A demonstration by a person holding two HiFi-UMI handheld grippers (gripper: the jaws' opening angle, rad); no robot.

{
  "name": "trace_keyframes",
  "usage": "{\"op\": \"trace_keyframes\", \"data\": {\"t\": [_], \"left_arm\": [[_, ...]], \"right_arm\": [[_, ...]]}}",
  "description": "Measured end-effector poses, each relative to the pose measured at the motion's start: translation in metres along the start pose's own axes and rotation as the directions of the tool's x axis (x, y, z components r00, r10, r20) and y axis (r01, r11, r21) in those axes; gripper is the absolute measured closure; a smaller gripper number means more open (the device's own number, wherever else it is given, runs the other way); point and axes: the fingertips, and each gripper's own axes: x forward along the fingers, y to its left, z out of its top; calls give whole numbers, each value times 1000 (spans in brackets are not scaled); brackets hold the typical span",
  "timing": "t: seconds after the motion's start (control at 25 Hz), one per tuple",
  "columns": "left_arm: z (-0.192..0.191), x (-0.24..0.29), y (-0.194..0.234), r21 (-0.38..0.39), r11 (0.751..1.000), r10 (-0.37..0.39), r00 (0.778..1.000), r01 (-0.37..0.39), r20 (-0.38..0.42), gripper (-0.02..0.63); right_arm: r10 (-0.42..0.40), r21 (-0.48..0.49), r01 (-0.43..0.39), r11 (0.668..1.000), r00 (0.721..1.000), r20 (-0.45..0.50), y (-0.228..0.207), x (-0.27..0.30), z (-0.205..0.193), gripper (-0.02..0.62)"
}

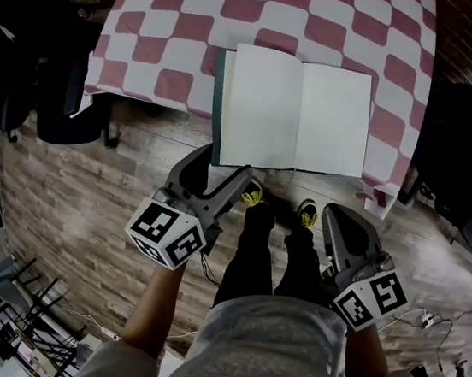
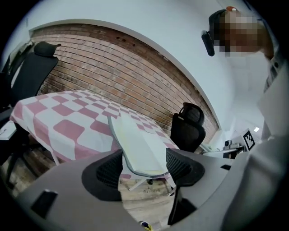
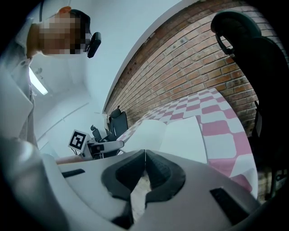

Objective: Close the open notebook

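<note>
The closing looks not yet begun. The open white-paged notebook with a dark cover [image 1: 293, 113] lies flat on the table under a pink-and-white checked cloth [image 1: 169, 45]. It sits just ahead of the left tool [image 2: 143, 162], with its near edge showing between that tool's jaws. Those jaws stand wide apart and grip nothing; whether they touch the cover cannot be told. The right tool [image 3: 144, 155] hangs short of the notebook, jaws pressed together and empty. The next move likely calls for the left tool to catch the left cover edge and swing it over.
</note>
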Motion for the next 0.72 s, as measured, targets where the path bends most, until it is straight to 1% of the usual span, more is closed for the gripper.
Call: {"op": "trace_keyframes", "data": {"t": [0.24, 0.44, 0.72], "left_arm": [[24, -2, -37, 76, 997, -25, 1000, 24, 13, 299], [39, 5, -74, 147, 988, -52, 998, 49, 17, 299], [46, 26, -119, 196, 977, -91, 996, 87, 7, 310]], "right_arm": [[-5, -32, 7, 999, 999, 52, 2, -23, 22, 569], [-20, -54, 25, 998, 995, 96, -9, -50, 44, 569], [-62, -64, 71, 995, 990, 128, -30, -88, 57, 569]]}}
